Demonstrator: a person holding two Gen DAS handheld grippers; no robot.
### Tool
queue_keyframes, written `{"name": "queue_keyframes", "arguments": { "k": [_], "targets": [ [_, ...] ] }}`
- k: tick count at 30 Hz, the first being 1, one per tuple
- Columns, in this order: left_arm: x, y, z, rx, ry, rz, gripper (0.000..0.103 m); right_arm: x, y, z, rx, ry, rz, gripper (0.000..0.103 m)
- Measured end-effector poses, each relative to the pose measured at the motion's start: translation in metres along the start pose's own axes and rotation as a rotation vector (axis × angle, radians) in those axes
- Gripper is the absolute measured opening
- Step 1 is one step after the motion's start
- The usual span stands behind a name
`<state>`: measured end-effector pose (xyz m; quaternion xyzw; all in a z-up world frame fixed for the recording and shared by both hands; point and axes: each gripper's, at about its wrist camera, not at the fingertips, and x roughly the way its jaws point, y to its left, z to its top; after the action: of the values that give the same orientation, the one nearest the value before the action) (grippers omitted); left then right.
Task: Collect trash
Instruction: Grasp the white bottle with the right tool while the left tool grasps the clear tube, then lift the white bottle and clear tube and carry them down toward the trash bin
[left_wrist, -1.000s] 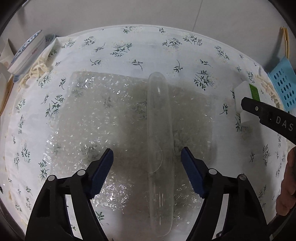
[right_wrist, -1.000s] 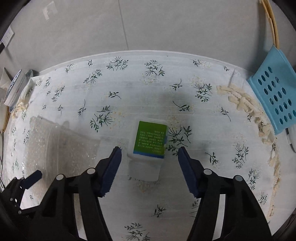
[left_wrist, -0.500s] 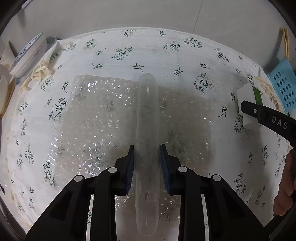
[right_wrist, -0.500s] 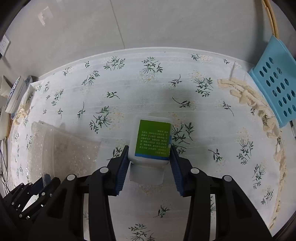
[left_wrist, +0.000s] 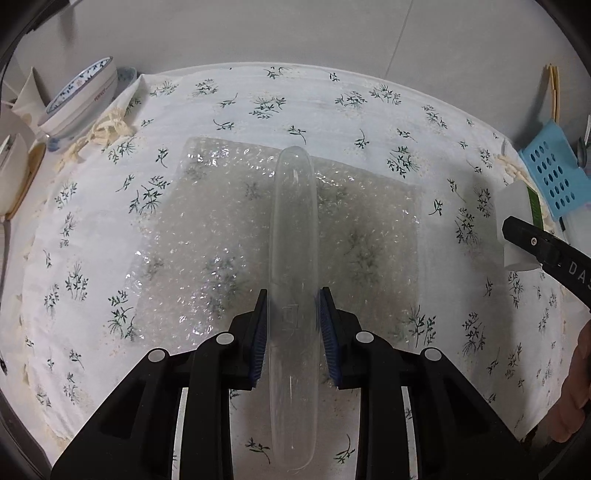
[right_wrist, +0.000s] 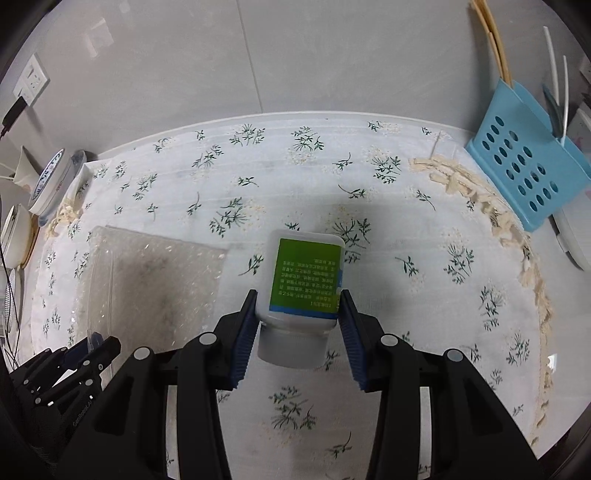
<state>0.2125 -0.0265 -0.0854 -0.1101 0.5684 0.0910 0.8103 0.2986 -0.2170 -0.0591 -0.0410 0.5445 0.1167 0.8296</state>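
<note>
While its blue pads are pressed against both sides of a clear plastic tube (left_wrist: 293, 258), the left gripper (left_wrist: 293, 325) is seen clamped on that long, transparent piece, which is held near its lower third and runs away from the camera with its rounded end pointing up the picture. Beneath the tube, a sheet of bubble wrap (left_wrist: 207, 236) is spread flat on the floral tablecloth (left_wrist: 258, 107). At the cloth's far left edge, a blue-patterned bowl (left_wrist: 79, 98) is seen tipped on its side, next to a knot of cream fringe. At the right edge of the left wrist view, a finger of the other gripper is visible against a white bottle, and part of a hand (left_wrist: 576, 391) is glimpsed low in the corner.

Seen from the right wrist, the right gripper (right_wrist: 298, 321) is closed on the white bottle (right_wrist: 301, 280), its pads set against the shoulders just above the cap; the green label is turned towards the camera and the cap end points at the lens. The bottle is held over the tablecloth, to the right of the bubble wrap. Further right, a light blue perforated basket (right_wrist: 524, 173) is stood at the cloth's fringed edge, with sticks rising from it. A wall socket (right_wrist: 31, 83) is seen upper left.
</note>
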Motion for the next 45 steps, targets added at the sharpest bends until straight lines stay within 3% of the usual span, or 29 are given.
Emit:
{"name": "queue_keyframes", "arguments": {
  "k": [23, 45],
  "targets": [
    [-0.069, 0.037, -0.082, -0.003, -0.046, -0.045, 0.026, -0.098, 0.042, -0.098, -0.028, -0.085, 0.029, 0.041],
    [-0.125, 0.053, -0.148, 0.058, -0.097, -0.066, 0.026, -0.156, 0.077, -0.171, -0.071, -0.148, 0.049, 0.041]
  ]
}}
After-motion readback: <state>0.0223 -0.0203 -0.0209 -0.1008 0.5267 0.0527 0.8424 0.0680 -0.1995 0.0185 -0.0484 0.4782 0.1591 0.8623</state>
